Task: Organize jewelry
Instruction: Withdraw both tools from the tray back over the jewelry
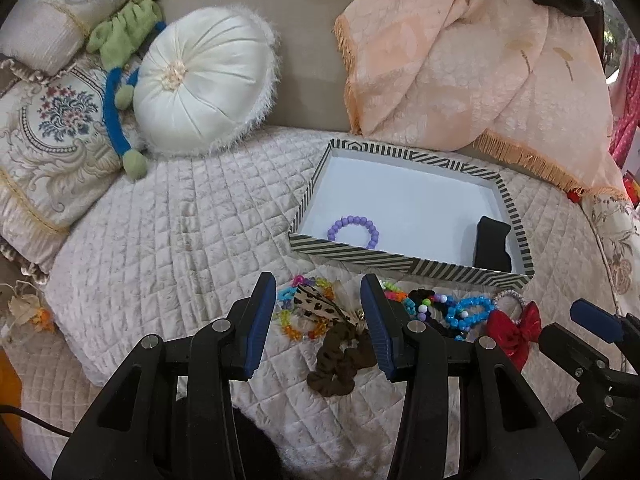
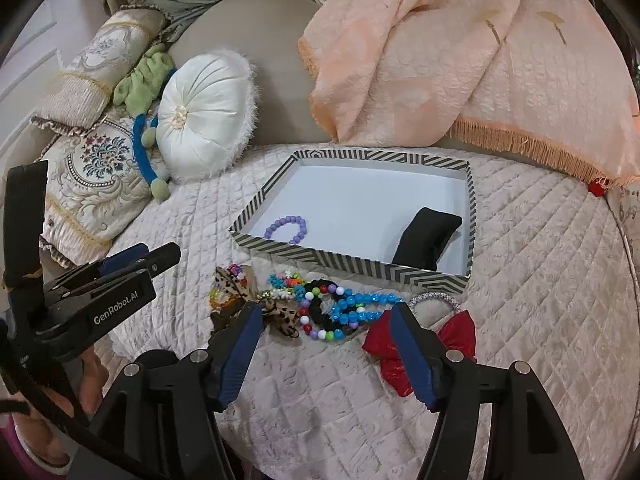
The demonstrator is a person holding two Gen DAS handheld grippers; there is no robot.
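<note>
Both grippers hang with their jaws spread apart, holding nothing. The left gripper (image 1: 318, 324) fills the lower centre of its view, hovering over a leopard-print bow (image 1: 316, 304) and a brown scrunchie (image 1: 340, 364). The right gripper (image 2: 326, 346) sits low in its view above a blue bead bracelet (image 2: 360, 306), with a red bow (image 2: 460, 332) just beside its right finger.

The job looks barely begun. Only a purple bead bracelet (image 1: 354, 232) and a black cushion (image 1: 494, 246) lie inside the striped box (image 1: 352, 254); the whole heap waits just below its near wall.

That wall must be cleared on the way in. Most of the box floor is bare, and the quilted bedspread (image 1: 160, 240) to the left is open.
</note>
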